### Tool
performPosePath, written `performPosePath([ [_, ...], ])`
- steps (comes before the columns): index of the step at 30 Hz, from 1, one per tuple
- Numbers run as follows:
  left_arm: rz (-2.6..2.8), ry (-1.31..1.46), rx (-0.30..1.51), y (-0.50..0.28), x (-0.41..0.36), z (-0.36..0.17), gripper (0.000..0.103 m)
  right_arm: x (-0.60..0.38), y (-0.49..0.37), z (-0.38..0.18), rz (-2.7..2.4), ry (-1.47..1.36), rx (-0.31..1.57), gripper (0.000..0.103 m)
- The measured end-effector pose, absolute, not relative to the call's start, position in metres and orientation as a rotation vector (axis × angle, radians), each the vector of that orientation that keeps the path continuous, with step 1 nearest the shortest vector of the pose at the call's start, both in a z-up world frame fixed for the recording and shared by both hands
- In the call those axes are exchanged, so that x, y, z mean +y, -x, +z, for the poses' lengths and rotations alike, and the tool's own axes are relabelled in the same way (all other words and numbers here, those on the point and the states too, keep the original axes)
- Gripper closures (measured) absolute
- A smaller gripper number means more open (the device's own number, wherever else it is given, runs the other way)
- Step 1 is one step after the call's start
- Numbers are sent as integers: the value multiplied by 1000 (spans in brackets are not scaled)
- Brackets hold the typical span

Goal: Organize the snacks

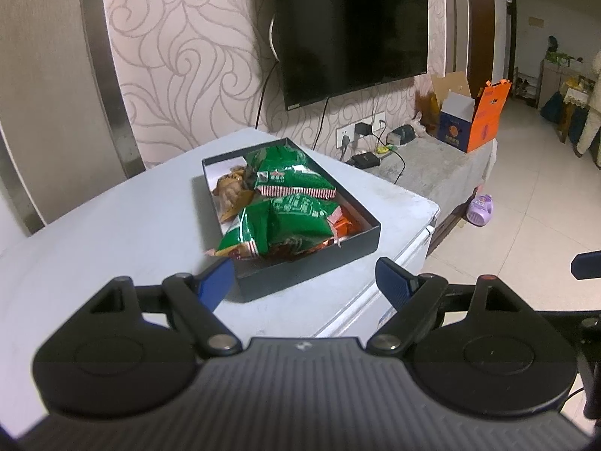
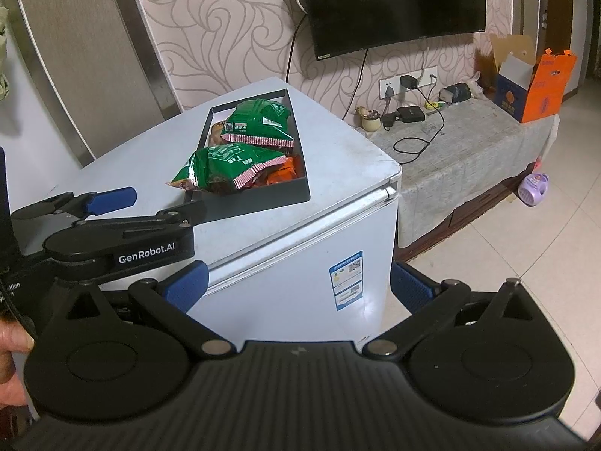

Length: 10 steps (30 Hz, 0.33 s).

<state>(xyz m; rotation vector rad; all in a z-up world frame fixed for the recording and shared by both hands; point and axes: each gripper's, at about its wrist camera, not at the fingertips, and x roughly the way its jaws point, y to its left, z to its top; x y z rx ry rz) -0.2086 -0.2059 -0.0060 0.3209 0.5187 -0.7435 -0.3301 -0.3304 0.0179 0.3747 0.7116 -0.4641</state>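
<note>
Left gripper (image 1: 302, 282) jaws spread, empty, with the black box (image 1: 319, 259) of green snack bags (image 1: 285, 221) at 12 o'clock. Right gripper (image 2: 298, 282) jaws spread, empty.

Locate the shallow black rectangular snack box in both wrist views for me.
Left wrist: shallow black rectangular snack box sits centre, just ahead of the open fingertips.
Right wrist: upper centre-left, on the pale freezer top.
Shared landmark: wall-mounted black television.

Both wrist views downward, snack box (image 1: 289, 221) shared
</note>
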Motion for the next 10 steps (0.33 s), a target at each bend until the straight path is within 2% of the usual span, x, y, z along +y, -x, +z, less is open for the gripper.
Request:
performPosePath([
  [10, -737, -319, 543, 202, -211, -7, 20, -332, 330, 16, -467, -379, 713, 0],
])
